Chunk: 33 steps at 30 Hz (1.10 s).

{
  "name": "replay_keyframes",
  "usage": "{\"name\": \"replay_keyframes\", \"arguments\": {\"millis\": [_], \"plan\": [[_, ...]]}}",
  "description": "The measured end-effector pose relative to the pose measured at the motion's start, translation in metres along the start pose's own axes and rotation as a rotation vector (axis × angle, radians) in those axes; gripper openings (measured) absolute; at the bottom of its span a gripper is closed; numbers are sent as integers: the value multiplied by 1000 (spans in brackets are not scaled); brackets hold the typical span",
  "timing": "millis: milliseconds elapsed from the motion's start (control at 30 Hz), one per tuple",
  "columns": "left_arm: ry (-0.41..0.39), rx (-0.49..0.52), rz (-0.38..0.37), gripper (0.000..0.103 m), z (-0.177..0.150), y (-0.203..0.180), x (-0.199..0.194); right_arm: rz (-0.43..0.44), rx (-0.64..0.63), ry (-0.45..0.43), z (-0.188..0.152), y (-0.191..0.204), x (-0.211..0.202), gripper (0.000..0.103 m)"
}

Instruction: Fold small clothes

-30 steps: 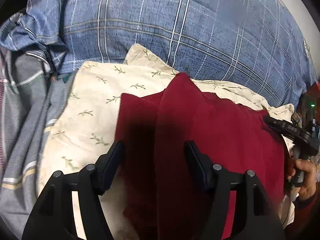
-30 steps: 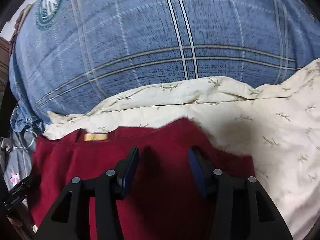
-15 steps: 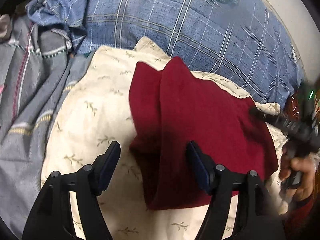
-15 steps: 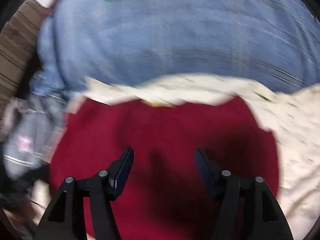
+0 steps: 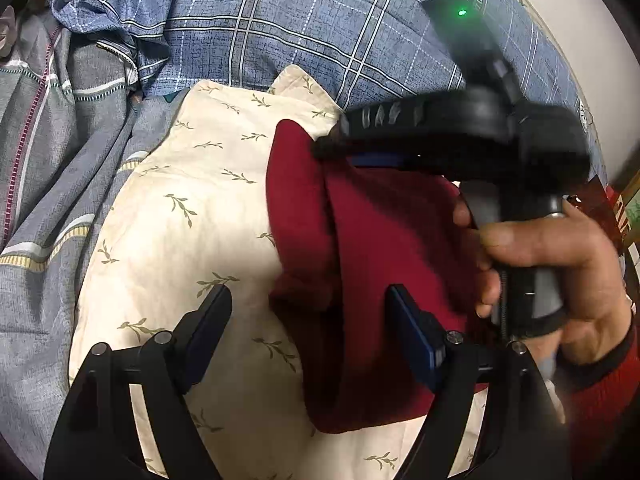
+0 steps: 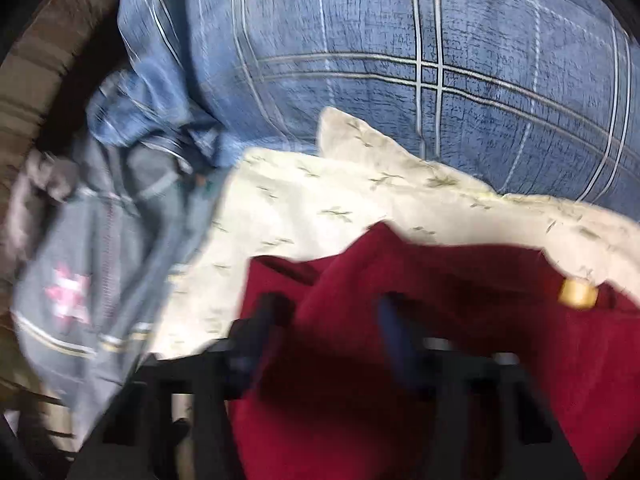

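The red garment (image 5: 372,264) lies partly folded on a cream cloth with small leaf sprigs (image 5: 180,208), one side turned over so a long crease runs down its middle. Behind the cream cloth sits a blue checked pillow (image 5: 304,28), and a grey striped cover (image 5: 48,168) is bunched at the left. The left tongs (image 5: 308,320) hang just above the near edge of the garment with their jaws spread wide and have just been opening; the red fold lies between them, but the pads are not pressing on it. The right tongs (image 5: 340,144), held by the person's right hand (image 5: 548,264) in a red sleeve (image 5: 600,392), reach across from the right to the far top edge of the garment. Their jaws have just been closing, and in the left wrist view the tips seem to meet at the red cloth; the right wrist view is too blurred to say whether the fabric is actually pinched. That view shows the garment's (image 6: 420,360) yellow neck label (image 6: 576,294) at the right, near the cream cloth's edge
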<state>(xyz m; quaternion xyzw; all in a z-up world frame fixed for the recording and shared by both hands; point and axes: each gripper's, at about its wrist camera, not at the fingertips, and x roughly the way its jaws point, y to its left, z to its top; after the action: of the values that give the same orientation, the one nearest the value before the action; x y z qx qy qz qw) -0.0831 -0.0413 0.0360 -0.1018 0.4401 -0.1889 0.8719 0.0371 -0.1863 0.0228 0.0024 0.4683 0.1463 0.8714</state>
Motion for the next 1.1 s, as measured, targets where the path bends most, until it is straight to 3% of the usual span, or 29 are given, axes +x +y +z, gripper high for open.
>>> {"name": "replay_keyframes", "arguments": {"millis": [133,233,367,500,633,767,900,1100], "plan": [[18,-16,-23,80,0,4,2,52,1,-47,0,-2,-14,4],[16,-13,-23,80,3,4,3,72,17,-63,8,6,-13,4],[17,-14,-16,81,2,5,5,45,13,-3,2,13,15,4],[27,-30,-22,84,2,9,7,128,89,-32,-5,3,-3,12],[24,-22,-16,84,3,7,7,146,51,-76,-18,5,-35,34],[21,-27,-16,86,3,8,7,91,47,-121,-31,-1,-44,34],[14,-26,-17,87,3,10,8,20,108,-140,-38,-20,-22,34],[5,-42,-47,87,3,12,13,143,236,-195,-49,-54,2,32]]}}
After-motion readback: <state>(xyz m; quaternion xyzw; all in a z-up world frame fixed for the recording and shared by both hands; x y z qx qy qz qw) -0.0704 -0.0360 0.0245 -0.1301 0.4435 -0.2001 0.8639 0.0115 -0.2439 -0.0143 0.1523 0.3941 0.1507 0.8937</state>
